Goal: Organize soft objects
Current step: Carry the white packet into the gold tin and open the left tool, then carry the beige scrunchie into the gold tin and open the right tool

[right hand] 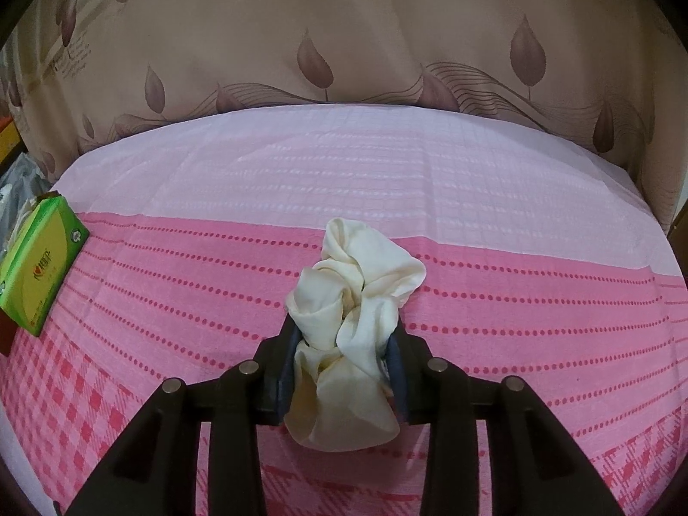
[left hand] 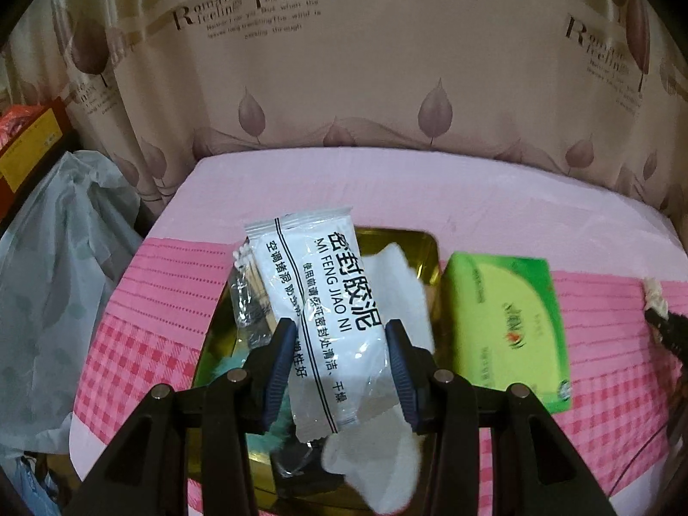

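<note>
In the left wrist view, my left gripper [left hand: 342, 339] is shut on a white sealed packet with black Chinese print [left hand: 322, 314], held above a gold metal tray [left hand: 423, 243]. The tray holds a white cloth [left hand: 400, 284], a bag of cotton swabs [left hand: 249, 288] and a teal fuzzy item [left hand: 223, 365]. A green tissue pack [left hand: 507, 327] lies just right of the tray and also shows in the right wrist view [right hand: 36, 275]. In the right wrist view, my right gripper [right hand: 344, 339] is shut on a cream cloth scrunchie [right hand: 357, 296] over the pink cloth.
A pink checked tablecloth [right hand: 516, 301] covers the table. A beige leaf-print curtain [left hand: 344, 86] hangs behind. A grey plastic bag [left hand: 56, 279] and red-yellow boxes [left hand: 26, 146] sit off the table's left edge. My right gripper's tip [left hand: 666, 327] shows at the right edge.
</note>
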Available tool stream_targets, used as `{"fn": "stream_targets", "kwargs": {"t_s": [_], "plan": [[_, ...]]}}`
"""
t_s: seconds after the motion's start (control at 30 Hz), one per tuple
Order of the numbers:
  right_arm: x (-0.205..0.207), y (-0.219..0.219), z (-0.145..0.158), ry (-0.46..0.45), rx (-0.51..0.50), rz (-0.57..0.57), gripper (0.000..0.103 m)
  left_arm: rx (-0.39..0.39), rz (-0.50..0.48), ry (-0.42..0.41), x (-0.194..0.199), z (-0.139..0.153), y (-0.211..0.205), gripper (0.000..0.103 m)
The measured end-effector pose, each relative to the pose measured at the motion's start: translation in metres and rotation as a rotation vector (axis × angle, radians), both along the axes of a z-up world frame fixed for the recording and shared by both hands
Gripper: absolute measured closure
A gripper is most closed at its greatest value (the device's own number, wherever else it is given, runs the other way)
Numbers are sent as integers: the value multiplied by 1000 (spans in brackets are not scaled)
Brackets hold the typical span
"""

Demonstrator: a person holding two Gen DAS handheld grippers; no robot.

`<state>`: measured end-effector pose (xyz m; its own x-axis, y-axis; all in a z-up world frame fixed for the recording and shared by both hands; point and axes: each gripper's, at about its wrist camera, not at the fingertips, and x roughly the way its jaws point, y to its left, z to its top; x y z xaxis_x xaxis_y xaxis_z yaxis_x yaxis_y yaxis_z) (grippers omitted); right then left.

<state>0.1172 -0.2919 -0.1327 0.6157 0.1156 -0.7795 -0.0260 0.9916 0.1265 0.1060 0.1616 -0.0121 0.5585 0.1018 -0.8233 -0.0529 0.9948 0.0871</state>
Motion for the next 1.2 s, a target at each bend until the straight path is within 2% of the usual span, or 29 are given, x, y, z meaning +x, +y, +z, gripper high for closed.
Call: {"fn": "stream_targets", "kwargs": {"t_s": [0.23,0.47,0.67,0.83,1.07,1.2], "plan": [[0,1,0,1,-10,0,68,1,-51,39,1,-29,17,59],[1,2,1,2,-20,3,68,-7,-69,62,1,-41,28,57],[0,0,2,2,-26,6,67,-17,-51,80,-2,-40,34,54],[0,-1,1,2,-25,4,67,9,-35,37,-19,-26,34,52],[0,0,1,4,-33,6,67,139,76,-92,-60,-4,31,51],[0,3,2,7,-54,-2,67,194,112,-123,-80,-5,30,51]]}}
